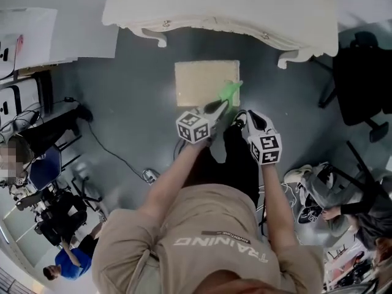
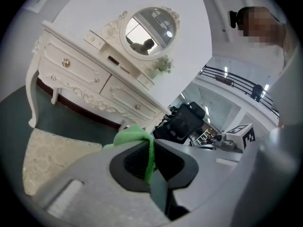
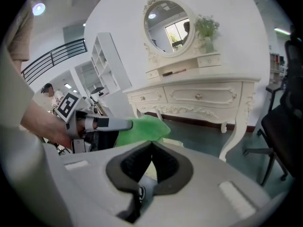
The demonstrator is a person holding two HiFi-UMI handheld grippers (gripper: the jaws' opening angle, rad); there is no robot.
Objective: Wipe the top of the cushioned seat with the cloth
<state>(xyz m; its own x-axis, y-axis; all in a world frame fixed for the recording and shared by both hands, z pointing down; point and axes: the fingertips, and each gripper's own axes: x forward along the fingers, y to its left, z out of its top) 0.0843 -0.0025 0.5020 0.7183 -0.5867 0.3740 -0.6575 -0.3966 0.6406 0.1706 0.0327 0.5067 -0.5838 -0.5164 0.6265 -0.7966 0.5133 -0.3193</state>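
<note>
The beige cushioned seat point(image 1: 202, 81) stands on the grey floor just below the dressing table; its top also fills the lower left of the left gripper view point(image 2: 52, 157). My left gripper point(image 1: 219, 106) is shut on a green cloth point(image 1: 231, 90), which hangs over the seat's right front corner. In its own view the cloth point(image 2: 135, 135) is pinched between the jaws of the left gripper point(image 2: 150, 148). My right gripper point(image 1: 239, 117) hovers just right of the seat, jaws closed with nothing between them point(image 3: 151, 144). From there the cloth point(image 3: 142, 128) shows ahead, to the left.
A white carved dressing table point(image 1: 220, 8) with an oval mirror point(image 3: 169, 28) stands right behind the seat. A black office chair point(image 1: 361, 81) is at the right. A cable point(image 1: 116, 155) runs over the floor at the left, near people and equipment. Bags lie at the lower right.
</note>
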